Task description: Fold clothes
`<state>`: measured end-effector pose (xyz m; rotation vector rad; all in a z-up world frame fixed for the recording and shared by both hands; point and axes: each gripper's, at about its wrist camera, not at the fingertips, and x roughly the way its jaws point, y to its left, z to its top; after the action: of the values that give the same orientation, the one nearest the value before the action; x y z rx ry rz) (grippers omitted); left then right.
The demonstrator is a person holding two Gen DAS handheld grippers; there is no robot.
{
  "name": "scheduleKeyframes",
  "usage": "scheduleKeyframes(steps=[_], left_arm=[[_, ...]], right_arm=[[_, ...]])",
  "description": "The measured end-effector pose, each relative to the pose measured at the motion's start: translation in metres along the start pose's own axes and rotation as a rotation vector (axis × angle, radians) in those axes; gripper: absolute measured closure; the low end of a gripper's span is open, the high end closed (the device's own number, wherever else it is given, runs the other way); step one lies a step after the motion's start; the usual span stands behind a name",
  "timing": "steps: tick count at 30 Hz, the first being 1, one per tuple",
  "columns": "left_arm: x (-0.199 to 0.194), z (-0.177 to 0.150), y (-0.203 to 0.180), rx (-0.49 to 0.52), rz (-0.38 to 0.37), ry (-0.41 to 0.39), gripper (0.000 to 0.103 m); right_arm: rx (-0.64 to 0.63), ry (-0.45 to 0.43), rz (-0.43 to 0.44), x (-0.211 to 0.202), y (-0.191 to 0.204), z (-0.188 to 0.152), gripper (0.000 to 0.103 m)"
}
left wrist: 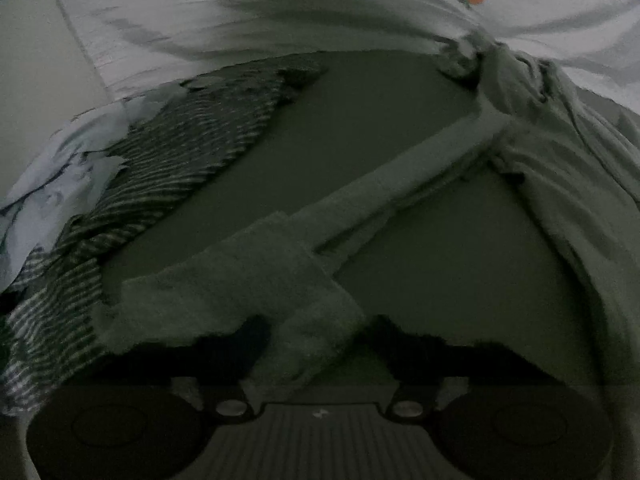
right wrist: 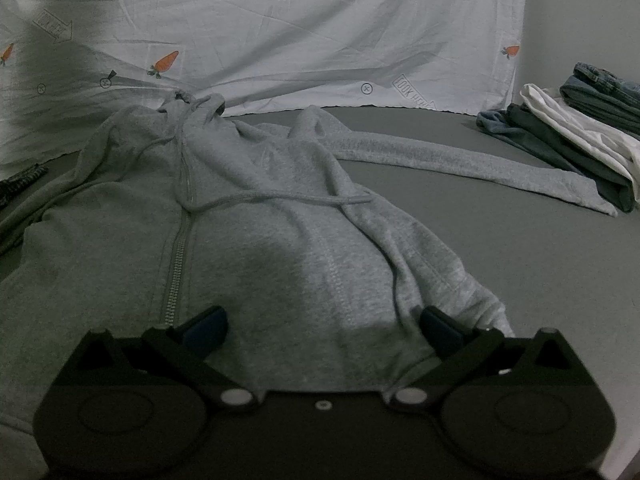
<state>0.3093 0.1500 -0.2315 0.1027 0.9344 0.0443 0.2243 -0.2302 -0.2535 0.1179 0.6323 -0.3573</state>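
Note:
A grey zip hoodie (right wrist: pixel 248 220) lies face up on the dark grey surface (right wrist: pixel 500 264), hood toward the far sheet, one sleeve (right wrist: pixel 460 160) stretched out to the right. My right gripper (right wrist: pixel 320 328) is open, its fingers (right wrist: pixel 208 326) resting over the hoodie's hem with fabric between them. In the dim left wrist view the hoodie's other sleeve (left wrist: pixel 360 196) runs diagonally toward me, and its cuff end (left wrist: pixel 248 284) lies between the fingers of my left gripper (left wrist: pixel 316 340), which stand apart.
A stack of folded clothes (right wrist: pixel 580 128) sits at the far right. A striped garment (left wrist: pixel 140 184) lies at the left, its edge also showing in the right wrist view (right wrist: pixel 20 180). A white carrot-print sheet (right wrist: pixel 300 40) hangs behind.

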Motion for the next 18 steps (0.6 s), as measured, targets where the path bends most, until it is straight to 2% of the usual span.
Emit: scheduleKeyframes(steps=[1, 4, 7, 9, 13, 17, 18], left_arm=[[-0.002, 0.001, 0.004, -0.021, 0.003, -0.002, 0.090], [-0.021, 0.005, 0.022, -0.110, 0.009, -0.048, 0.090], [-0.054, 0.009, 0.040, -0.167, 0.066, -0.136, 0.091], [-0.078, 0.011, 0.056, -0.226, 0.114, -0.194, 0.091], [-0.119, 0.010, 0.094, -0.352, 0.274, -0.274, 0.091], [-0.140, -0.006, 0.139, -0.546, 0.347, -0.264, 0.091], [-0.140, -0.012, 0.147, -0.567, 0.370, -0.250, 0.091]], right_arm=[[0.000, 0.000, 0.000, 0.000, 0.000, 0.000, 0.000], [0.001, 0.000, 0.000, 0.000, 0.000, 0.000, 0.000], [0.001, 0.000, 0.000, 0.000, 0.001, 0.000, 0.000], [0.001, 0.000, -0.001, 0.000, 0.001, 0.000, 0.000], [0.002, 0.000, -0.001, 0.000, 0.001, 0.000, 0.000], [0.001, 0.000, -0.001, 0.000, 0.001, 0.000, 0.000], [0.001, 0.000, -0.001, 0.000, 0.001, 0.000, 0.000]])
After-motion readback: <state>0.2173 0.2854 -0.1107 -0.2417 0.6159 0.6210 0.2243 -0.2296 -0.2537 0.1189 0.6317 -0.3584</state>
